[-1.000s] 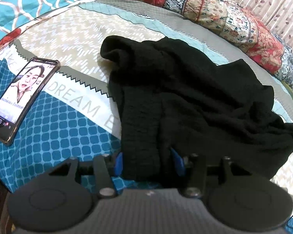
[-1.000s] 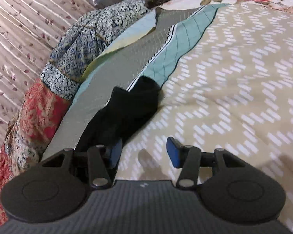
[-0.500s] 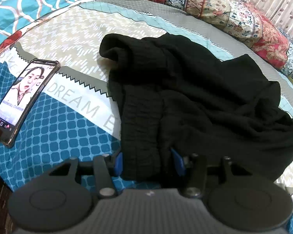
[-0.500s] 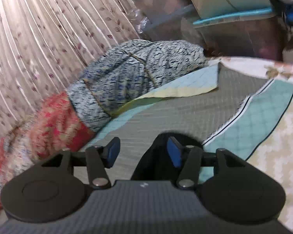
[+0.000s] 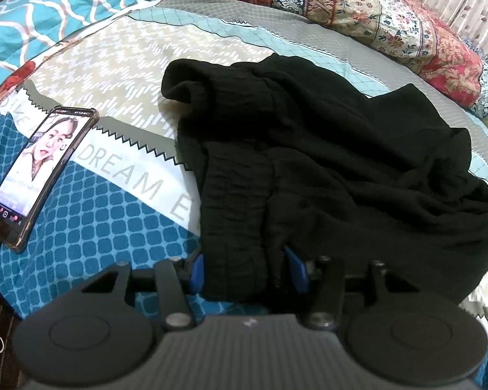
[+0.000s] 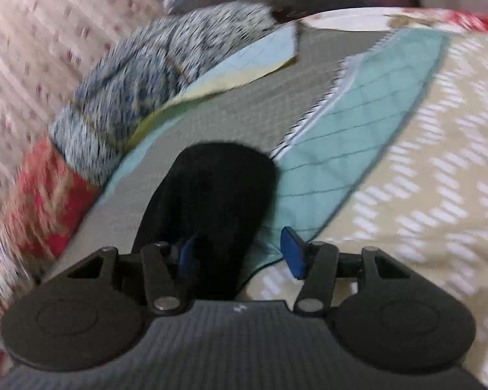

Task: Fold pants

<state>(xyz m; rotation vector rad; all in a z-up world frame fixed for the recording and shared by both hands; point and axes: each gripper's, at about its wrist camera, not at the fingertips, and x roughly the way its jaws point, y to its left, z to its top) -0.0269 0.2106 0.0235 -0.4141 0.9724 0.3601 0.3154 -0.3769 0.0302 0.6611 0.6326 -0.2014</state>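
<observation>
Flanking pants [image 5: 325,149]: phone [image 5: 39,175], quilt [image 5: 374,16].

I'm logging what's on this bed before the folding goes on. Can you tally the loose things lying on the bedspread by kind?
Black crumpled fabric pants: 1
Dark-cased smartphone with lit screen: 1
Teal-and-white patterned pillow: 1
Red, cream and blue floral patchwork quilt: 1
Total: 4

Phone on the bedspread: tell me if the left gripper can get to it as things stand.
Probably not yet. The left gripper is clamped on the black pants, so it isn't free. The phone lies uncovered on the bedspread off to its side with nothing between them; it would have to release first.
</observation>
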